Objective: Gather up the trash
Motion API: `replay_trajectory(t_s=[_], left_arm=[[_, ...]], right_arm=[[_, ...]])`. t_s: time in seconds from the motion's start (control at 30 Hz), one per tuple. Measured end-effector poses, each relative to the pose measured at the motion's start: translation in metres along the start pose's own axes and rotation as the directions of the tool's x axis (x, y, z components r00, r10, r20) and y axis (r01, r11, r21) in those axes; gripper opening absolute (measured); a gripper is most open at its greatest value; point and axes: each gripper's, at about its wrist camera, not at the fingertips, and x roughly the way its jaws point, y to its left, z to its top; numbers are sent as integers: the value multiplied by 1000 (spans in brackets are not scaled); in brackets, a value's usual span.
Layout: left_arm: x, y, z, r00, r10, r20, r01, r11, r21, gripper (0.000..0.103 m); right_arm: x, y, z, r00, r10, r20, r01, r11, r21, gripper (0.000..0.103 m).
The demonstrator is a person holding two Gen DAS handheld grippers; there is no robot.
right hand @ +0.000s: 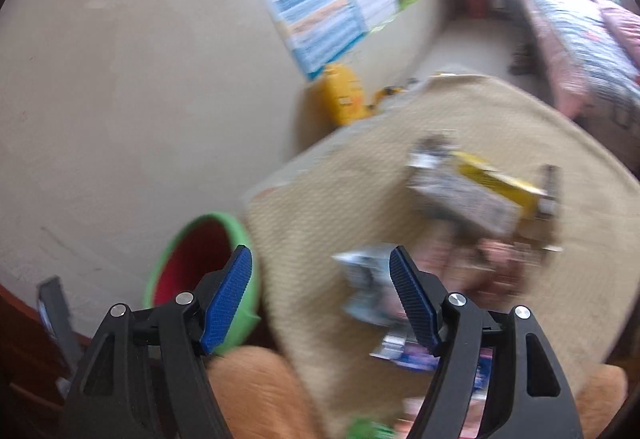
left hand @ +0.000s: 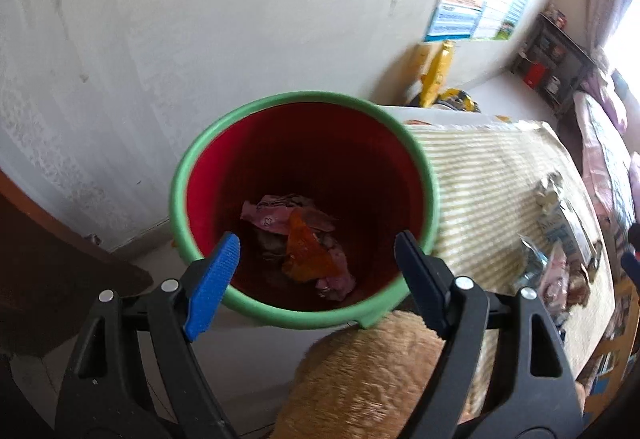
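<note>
Red bin (left hand: 304, 207), green rim, sits dead centre under the left gripper (left hand: 316, 243): jaws wide, empty, crumpled wrappers (left hand: 298, 239) at the bottom, so likely a drop position. Right view, blurred: right gripper (right hand: 320, 259) wide open, empty, aimed at table (right hand: 320, 191) litter (right hand: 460, 195) at 2 o'clock; bin at 9.

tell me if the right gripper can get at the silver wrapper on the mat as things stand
Probably yes. The right gripper is open and empty, and the silver wrapper lies on top of the woven mat just ahead of its fingers, nothing covering it. The view is blurred, so the exact gap is unclear.
</note>
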Motion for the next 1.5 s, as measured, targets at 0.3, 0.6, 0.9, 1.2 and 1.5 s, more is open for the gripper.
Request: replay_trajectory(t_s=[0.3,0.6,0.9,1.2,1.5], left_arm=[[-22,-69,-13,997,-71,19,66,981,180,80],[-32,-109,-28,995,-104,3,99,960,261,82],[-35,-114,-31,995,-100,-3,98,960,264,82],[-31,-117,-33,994,-108,-21,109,957,270,83],[-12,-140,-63,929,-260,-265,347,861,372,83]], right_arm=[[-13,-87,-50,985,-124,-116,133,988,74,69],[1,-86,-114,949,-37,-313,56,997,55,75],[26,-60,-132,913,-61,-405,50,998,-37,88],[3,-84,-114,961,-56,-270,68,997,33,71],[-18,-107,-101,985,-83,-150,99,990,99,71]])
